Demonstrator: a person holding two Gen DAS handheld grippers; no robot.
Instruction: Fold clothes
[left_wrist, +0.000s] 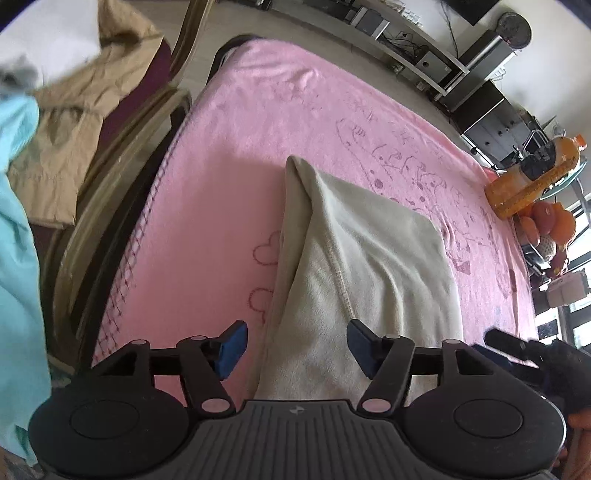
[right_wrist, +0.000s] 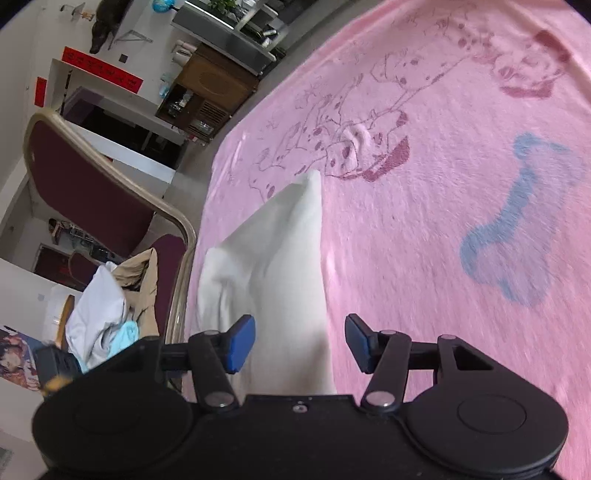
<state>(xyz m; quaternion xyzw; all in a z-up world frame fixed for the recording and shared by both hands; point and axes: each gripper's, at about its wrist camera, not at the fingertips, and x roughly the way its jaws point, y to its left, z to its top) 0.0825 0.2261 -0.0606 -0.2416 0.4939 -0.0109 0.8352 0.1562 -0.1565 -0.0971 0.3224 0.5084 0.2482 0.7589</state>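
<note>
Cream fleece, a half-folded garment (left_wrist: 369, 266), lies on the pink blanket (left_wrist: 229, 155) that covers the table, and everything else is best placed from it. Off its left edge stands a maroon chair (right_wrist: 92, 192) heaped with unfolded clothes (right_wrist: 110, 291), tan, white and pale blue. Directly over its near end hang both tools: the left gripper (left_wrist: 293, 345) with its blue pads apart and nothing pinched, cloth merely showing beneath the gap; the right gripper (right_wrist: 300, 341) likewise wide and empty-handed. To my eye one fold is laid and let go, so the step in hand is choosing the next grip. That likely calls for pinching the near corners and carrying them toward the far tip. Beyond the garment's right side sit an orange bottle (left_wrist: 532, 173) and fruit (left_wrist: 550, 221); past the blanket's far edge run cluttered shelves (left_wrist: 413, 40).
</note>
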